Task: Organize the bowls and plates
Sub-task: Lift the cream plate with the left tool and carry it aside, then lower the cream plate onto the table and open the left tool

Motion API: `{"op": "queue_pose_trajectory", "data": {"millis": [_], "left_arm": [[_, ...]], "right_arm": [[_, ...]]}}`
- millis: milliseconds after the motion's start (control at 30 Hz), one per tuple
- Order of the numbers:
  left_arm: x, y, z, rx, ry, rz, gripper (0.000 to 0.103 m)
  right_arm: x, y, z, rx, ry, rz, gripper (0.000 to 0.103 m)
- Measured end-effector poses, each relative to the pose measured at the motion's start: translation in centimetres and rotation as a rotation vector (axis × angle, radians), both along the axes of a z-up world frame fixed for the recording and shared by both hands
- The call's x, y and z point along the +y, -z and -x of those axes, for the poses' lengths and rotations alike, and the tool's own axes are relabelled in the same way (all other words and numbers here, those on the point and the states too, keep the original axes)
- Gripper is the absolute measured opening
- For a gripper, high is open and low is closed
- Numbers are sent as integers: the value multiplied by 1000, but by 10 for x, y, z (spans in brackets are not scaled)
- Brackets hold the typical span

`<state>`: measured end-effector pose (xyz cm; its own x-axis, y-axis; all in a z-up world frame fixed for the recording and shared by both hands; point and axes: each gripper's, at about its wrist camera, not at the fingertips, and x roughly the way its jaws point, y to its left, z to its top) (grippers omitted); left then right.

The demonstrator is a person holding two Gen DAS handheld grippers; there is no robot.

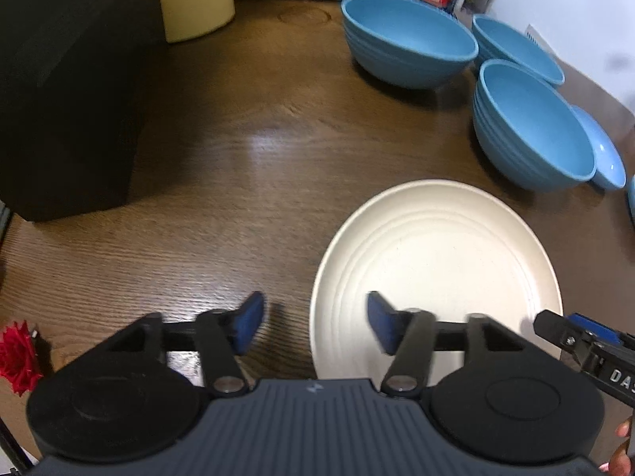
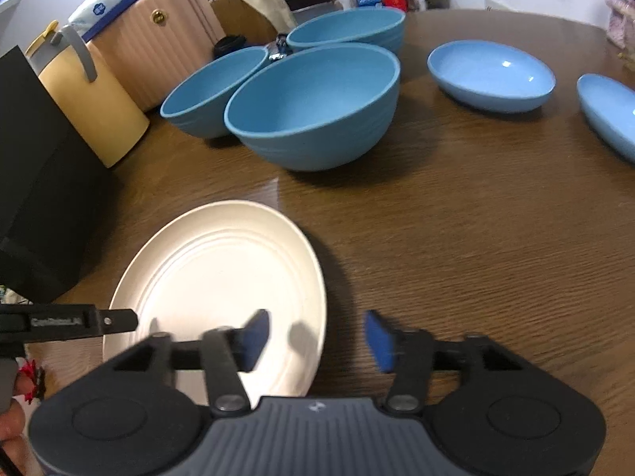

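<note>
Left gripper (image 1: 313, 323): its jaws stand apart, one over the tabletop (image 1: 238, 150) and one over the left rim of the cream plate (image 1: 436, 261); nothing is held.
Right gripper (image 2: 317, 335): the jaws are apart over the plate's right rim, gripping nothing.
Cream plate: it lies flat on the tabletop, between the two grippers.
Deep blue bowls (image 2: 313, 107): three stand close together behind the plate.
Shallow blue bowls (image 2: 492, 73): two lie apart, to the right.
Black box (image 1: 59, 91): it stands at the left edge.
</note>
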<state>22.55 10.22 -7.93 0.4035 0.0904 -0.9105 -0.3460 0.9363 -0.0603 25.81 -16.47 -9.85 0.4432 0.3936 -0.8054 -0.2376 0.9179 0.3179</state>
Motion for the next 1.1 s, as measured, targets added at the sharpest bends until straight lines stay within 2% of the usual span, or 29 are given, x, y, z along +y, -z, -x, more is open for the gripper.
{"op": "queue_pose_trajectory", "data": {"millis": [67,100,133,200,333,800,1100], "left_arm": [[2,-7,4,-23,-13,-6,90],[2,-11,7,-36,-18,-6,95],[2,-14,9,-46,-24,-7,103],[2,-19,13,-59,-38,-16,103],[-2,-28,20,-83,-28,-18,103],[-12,-44,34,-131,-6,-6,103],[-19,-46,46,-125,16,-15,103]], "right_arm": [[-3,-5,1,-4,12,-4,78],[-4,-8,3,-9,20,-6,89],[-5,-10,4,-14,25,-3,95],[-5,-14,6,-12,30,26,103],[-3,-16,10,7,26,95,103],[-9,-35,25,-23,25,120,103],[-17,-35,36,-21,50,115,103]]}}
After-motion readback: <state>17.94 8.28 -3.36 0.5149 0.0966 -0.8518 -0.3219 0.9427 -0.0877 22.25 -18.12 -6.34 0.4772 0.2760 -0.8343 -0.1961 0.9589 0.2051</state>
